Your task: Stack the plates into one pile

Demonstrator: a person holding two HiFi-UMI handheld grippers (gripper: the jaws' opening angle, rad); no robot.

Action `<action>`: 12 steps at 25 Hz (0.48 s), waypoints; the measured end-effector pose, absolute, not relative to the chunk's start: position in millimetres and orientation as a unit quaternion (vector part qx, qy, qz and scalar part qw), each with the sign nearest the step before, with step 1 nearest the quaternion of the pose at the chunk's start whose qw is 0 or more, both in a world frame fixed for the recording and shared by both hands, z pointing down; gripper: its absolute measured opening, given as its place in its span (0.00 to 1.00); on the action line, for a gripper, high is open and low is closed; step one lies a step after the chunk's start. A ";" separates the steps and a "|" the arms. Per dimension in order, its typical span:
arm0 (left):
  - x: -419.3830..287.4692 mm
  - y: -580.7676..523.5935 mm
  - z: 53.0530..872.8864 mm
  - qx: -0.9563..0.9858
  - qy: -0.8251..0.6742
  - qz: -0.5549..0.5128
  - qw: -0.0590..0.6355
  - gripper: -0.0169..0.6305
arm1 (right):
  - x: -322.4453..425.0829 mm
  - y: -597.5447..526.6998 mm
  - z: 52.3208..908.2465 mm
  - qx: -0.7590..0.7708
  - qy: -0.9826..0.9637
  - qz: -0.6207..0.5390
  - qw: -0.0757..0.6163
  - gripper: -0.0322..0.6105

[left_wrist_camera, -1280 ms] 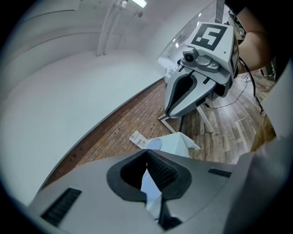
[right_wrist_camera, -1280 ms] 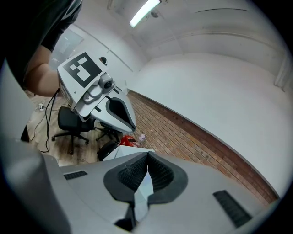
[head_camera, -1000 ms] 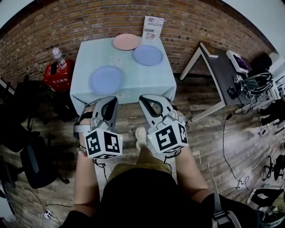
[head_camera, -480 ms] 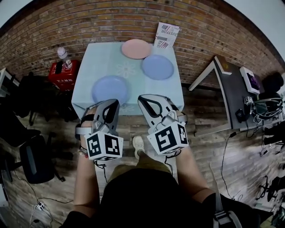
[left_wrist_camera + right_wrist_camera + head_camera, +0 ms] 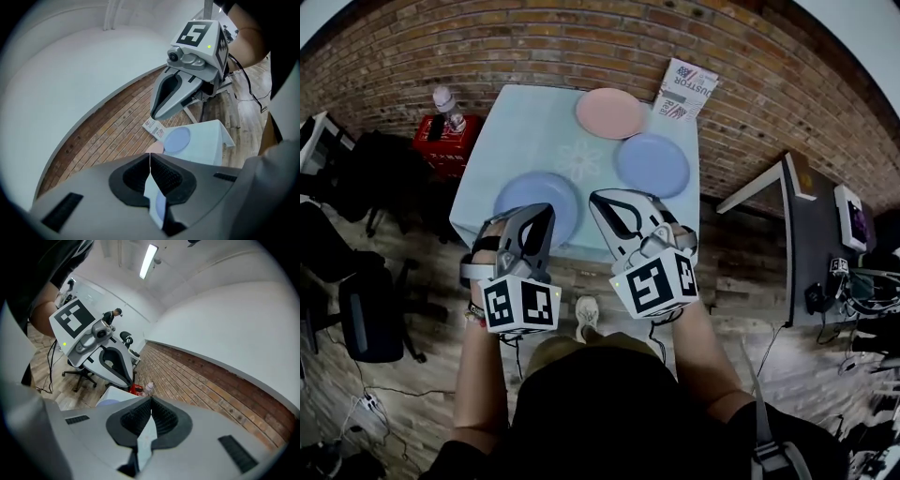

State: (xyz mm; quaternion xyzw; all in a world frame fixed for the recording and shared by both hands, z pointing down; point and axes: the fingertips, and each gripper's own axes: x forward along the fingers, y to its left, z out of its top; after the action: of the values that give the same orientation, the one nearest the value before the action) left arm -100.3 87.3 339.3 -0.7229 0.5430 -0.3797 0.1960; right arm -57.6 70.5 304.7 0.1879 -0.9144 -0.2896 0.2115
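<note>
My left gripper (image 5: pixel 536 212) and right gripper (image 5: pixel 606 198) are both clenched on nothing, poised over the near edge of the table (image 5: pixel 525 131), and no plate is stacked yet. The pink plate (image 5: pixel 610 112) sits at the far edge towards the far right corner, the right blue plate (image 5: pixel 652 165) lies at the right edge near it, and the near blue plate (image 5: pixel 520 192) lies by the near edge, partly under my left gripper. I judge them stiff, fairly light, smooth and chippable, so I'd pinch each by its raised rim and set it down gently.

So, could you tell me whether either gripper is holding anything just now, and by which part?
Nothing is held: the left gripper and the right gripper both have their jaws shut together, with nothing between them.
</note>
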 end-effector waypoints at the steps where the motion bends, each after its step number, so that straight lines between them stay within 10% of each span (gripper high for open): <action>1: -102.6 79.2 340.8 -0.718 0.547 -0.384 0.193 0.06 | -60.1 61.5 305.6 0.182 -0.916 -0.290 0.208 0.11; 12: -121.1 41.6 368.8 -0.695 0.568 -0.413 0.150 0.06 | -86.1 20.0 335.2 0.126 -0.934 -0.269 0.200 0.11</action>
State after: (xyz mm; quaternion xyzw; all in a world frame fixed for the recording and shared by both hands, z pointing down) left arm -121.1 41.6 368.8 -0.6954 0.5685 -0.4133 0.1495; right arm -86.1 20.0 335.2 0.1265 -0.9337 -0.2687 0.2002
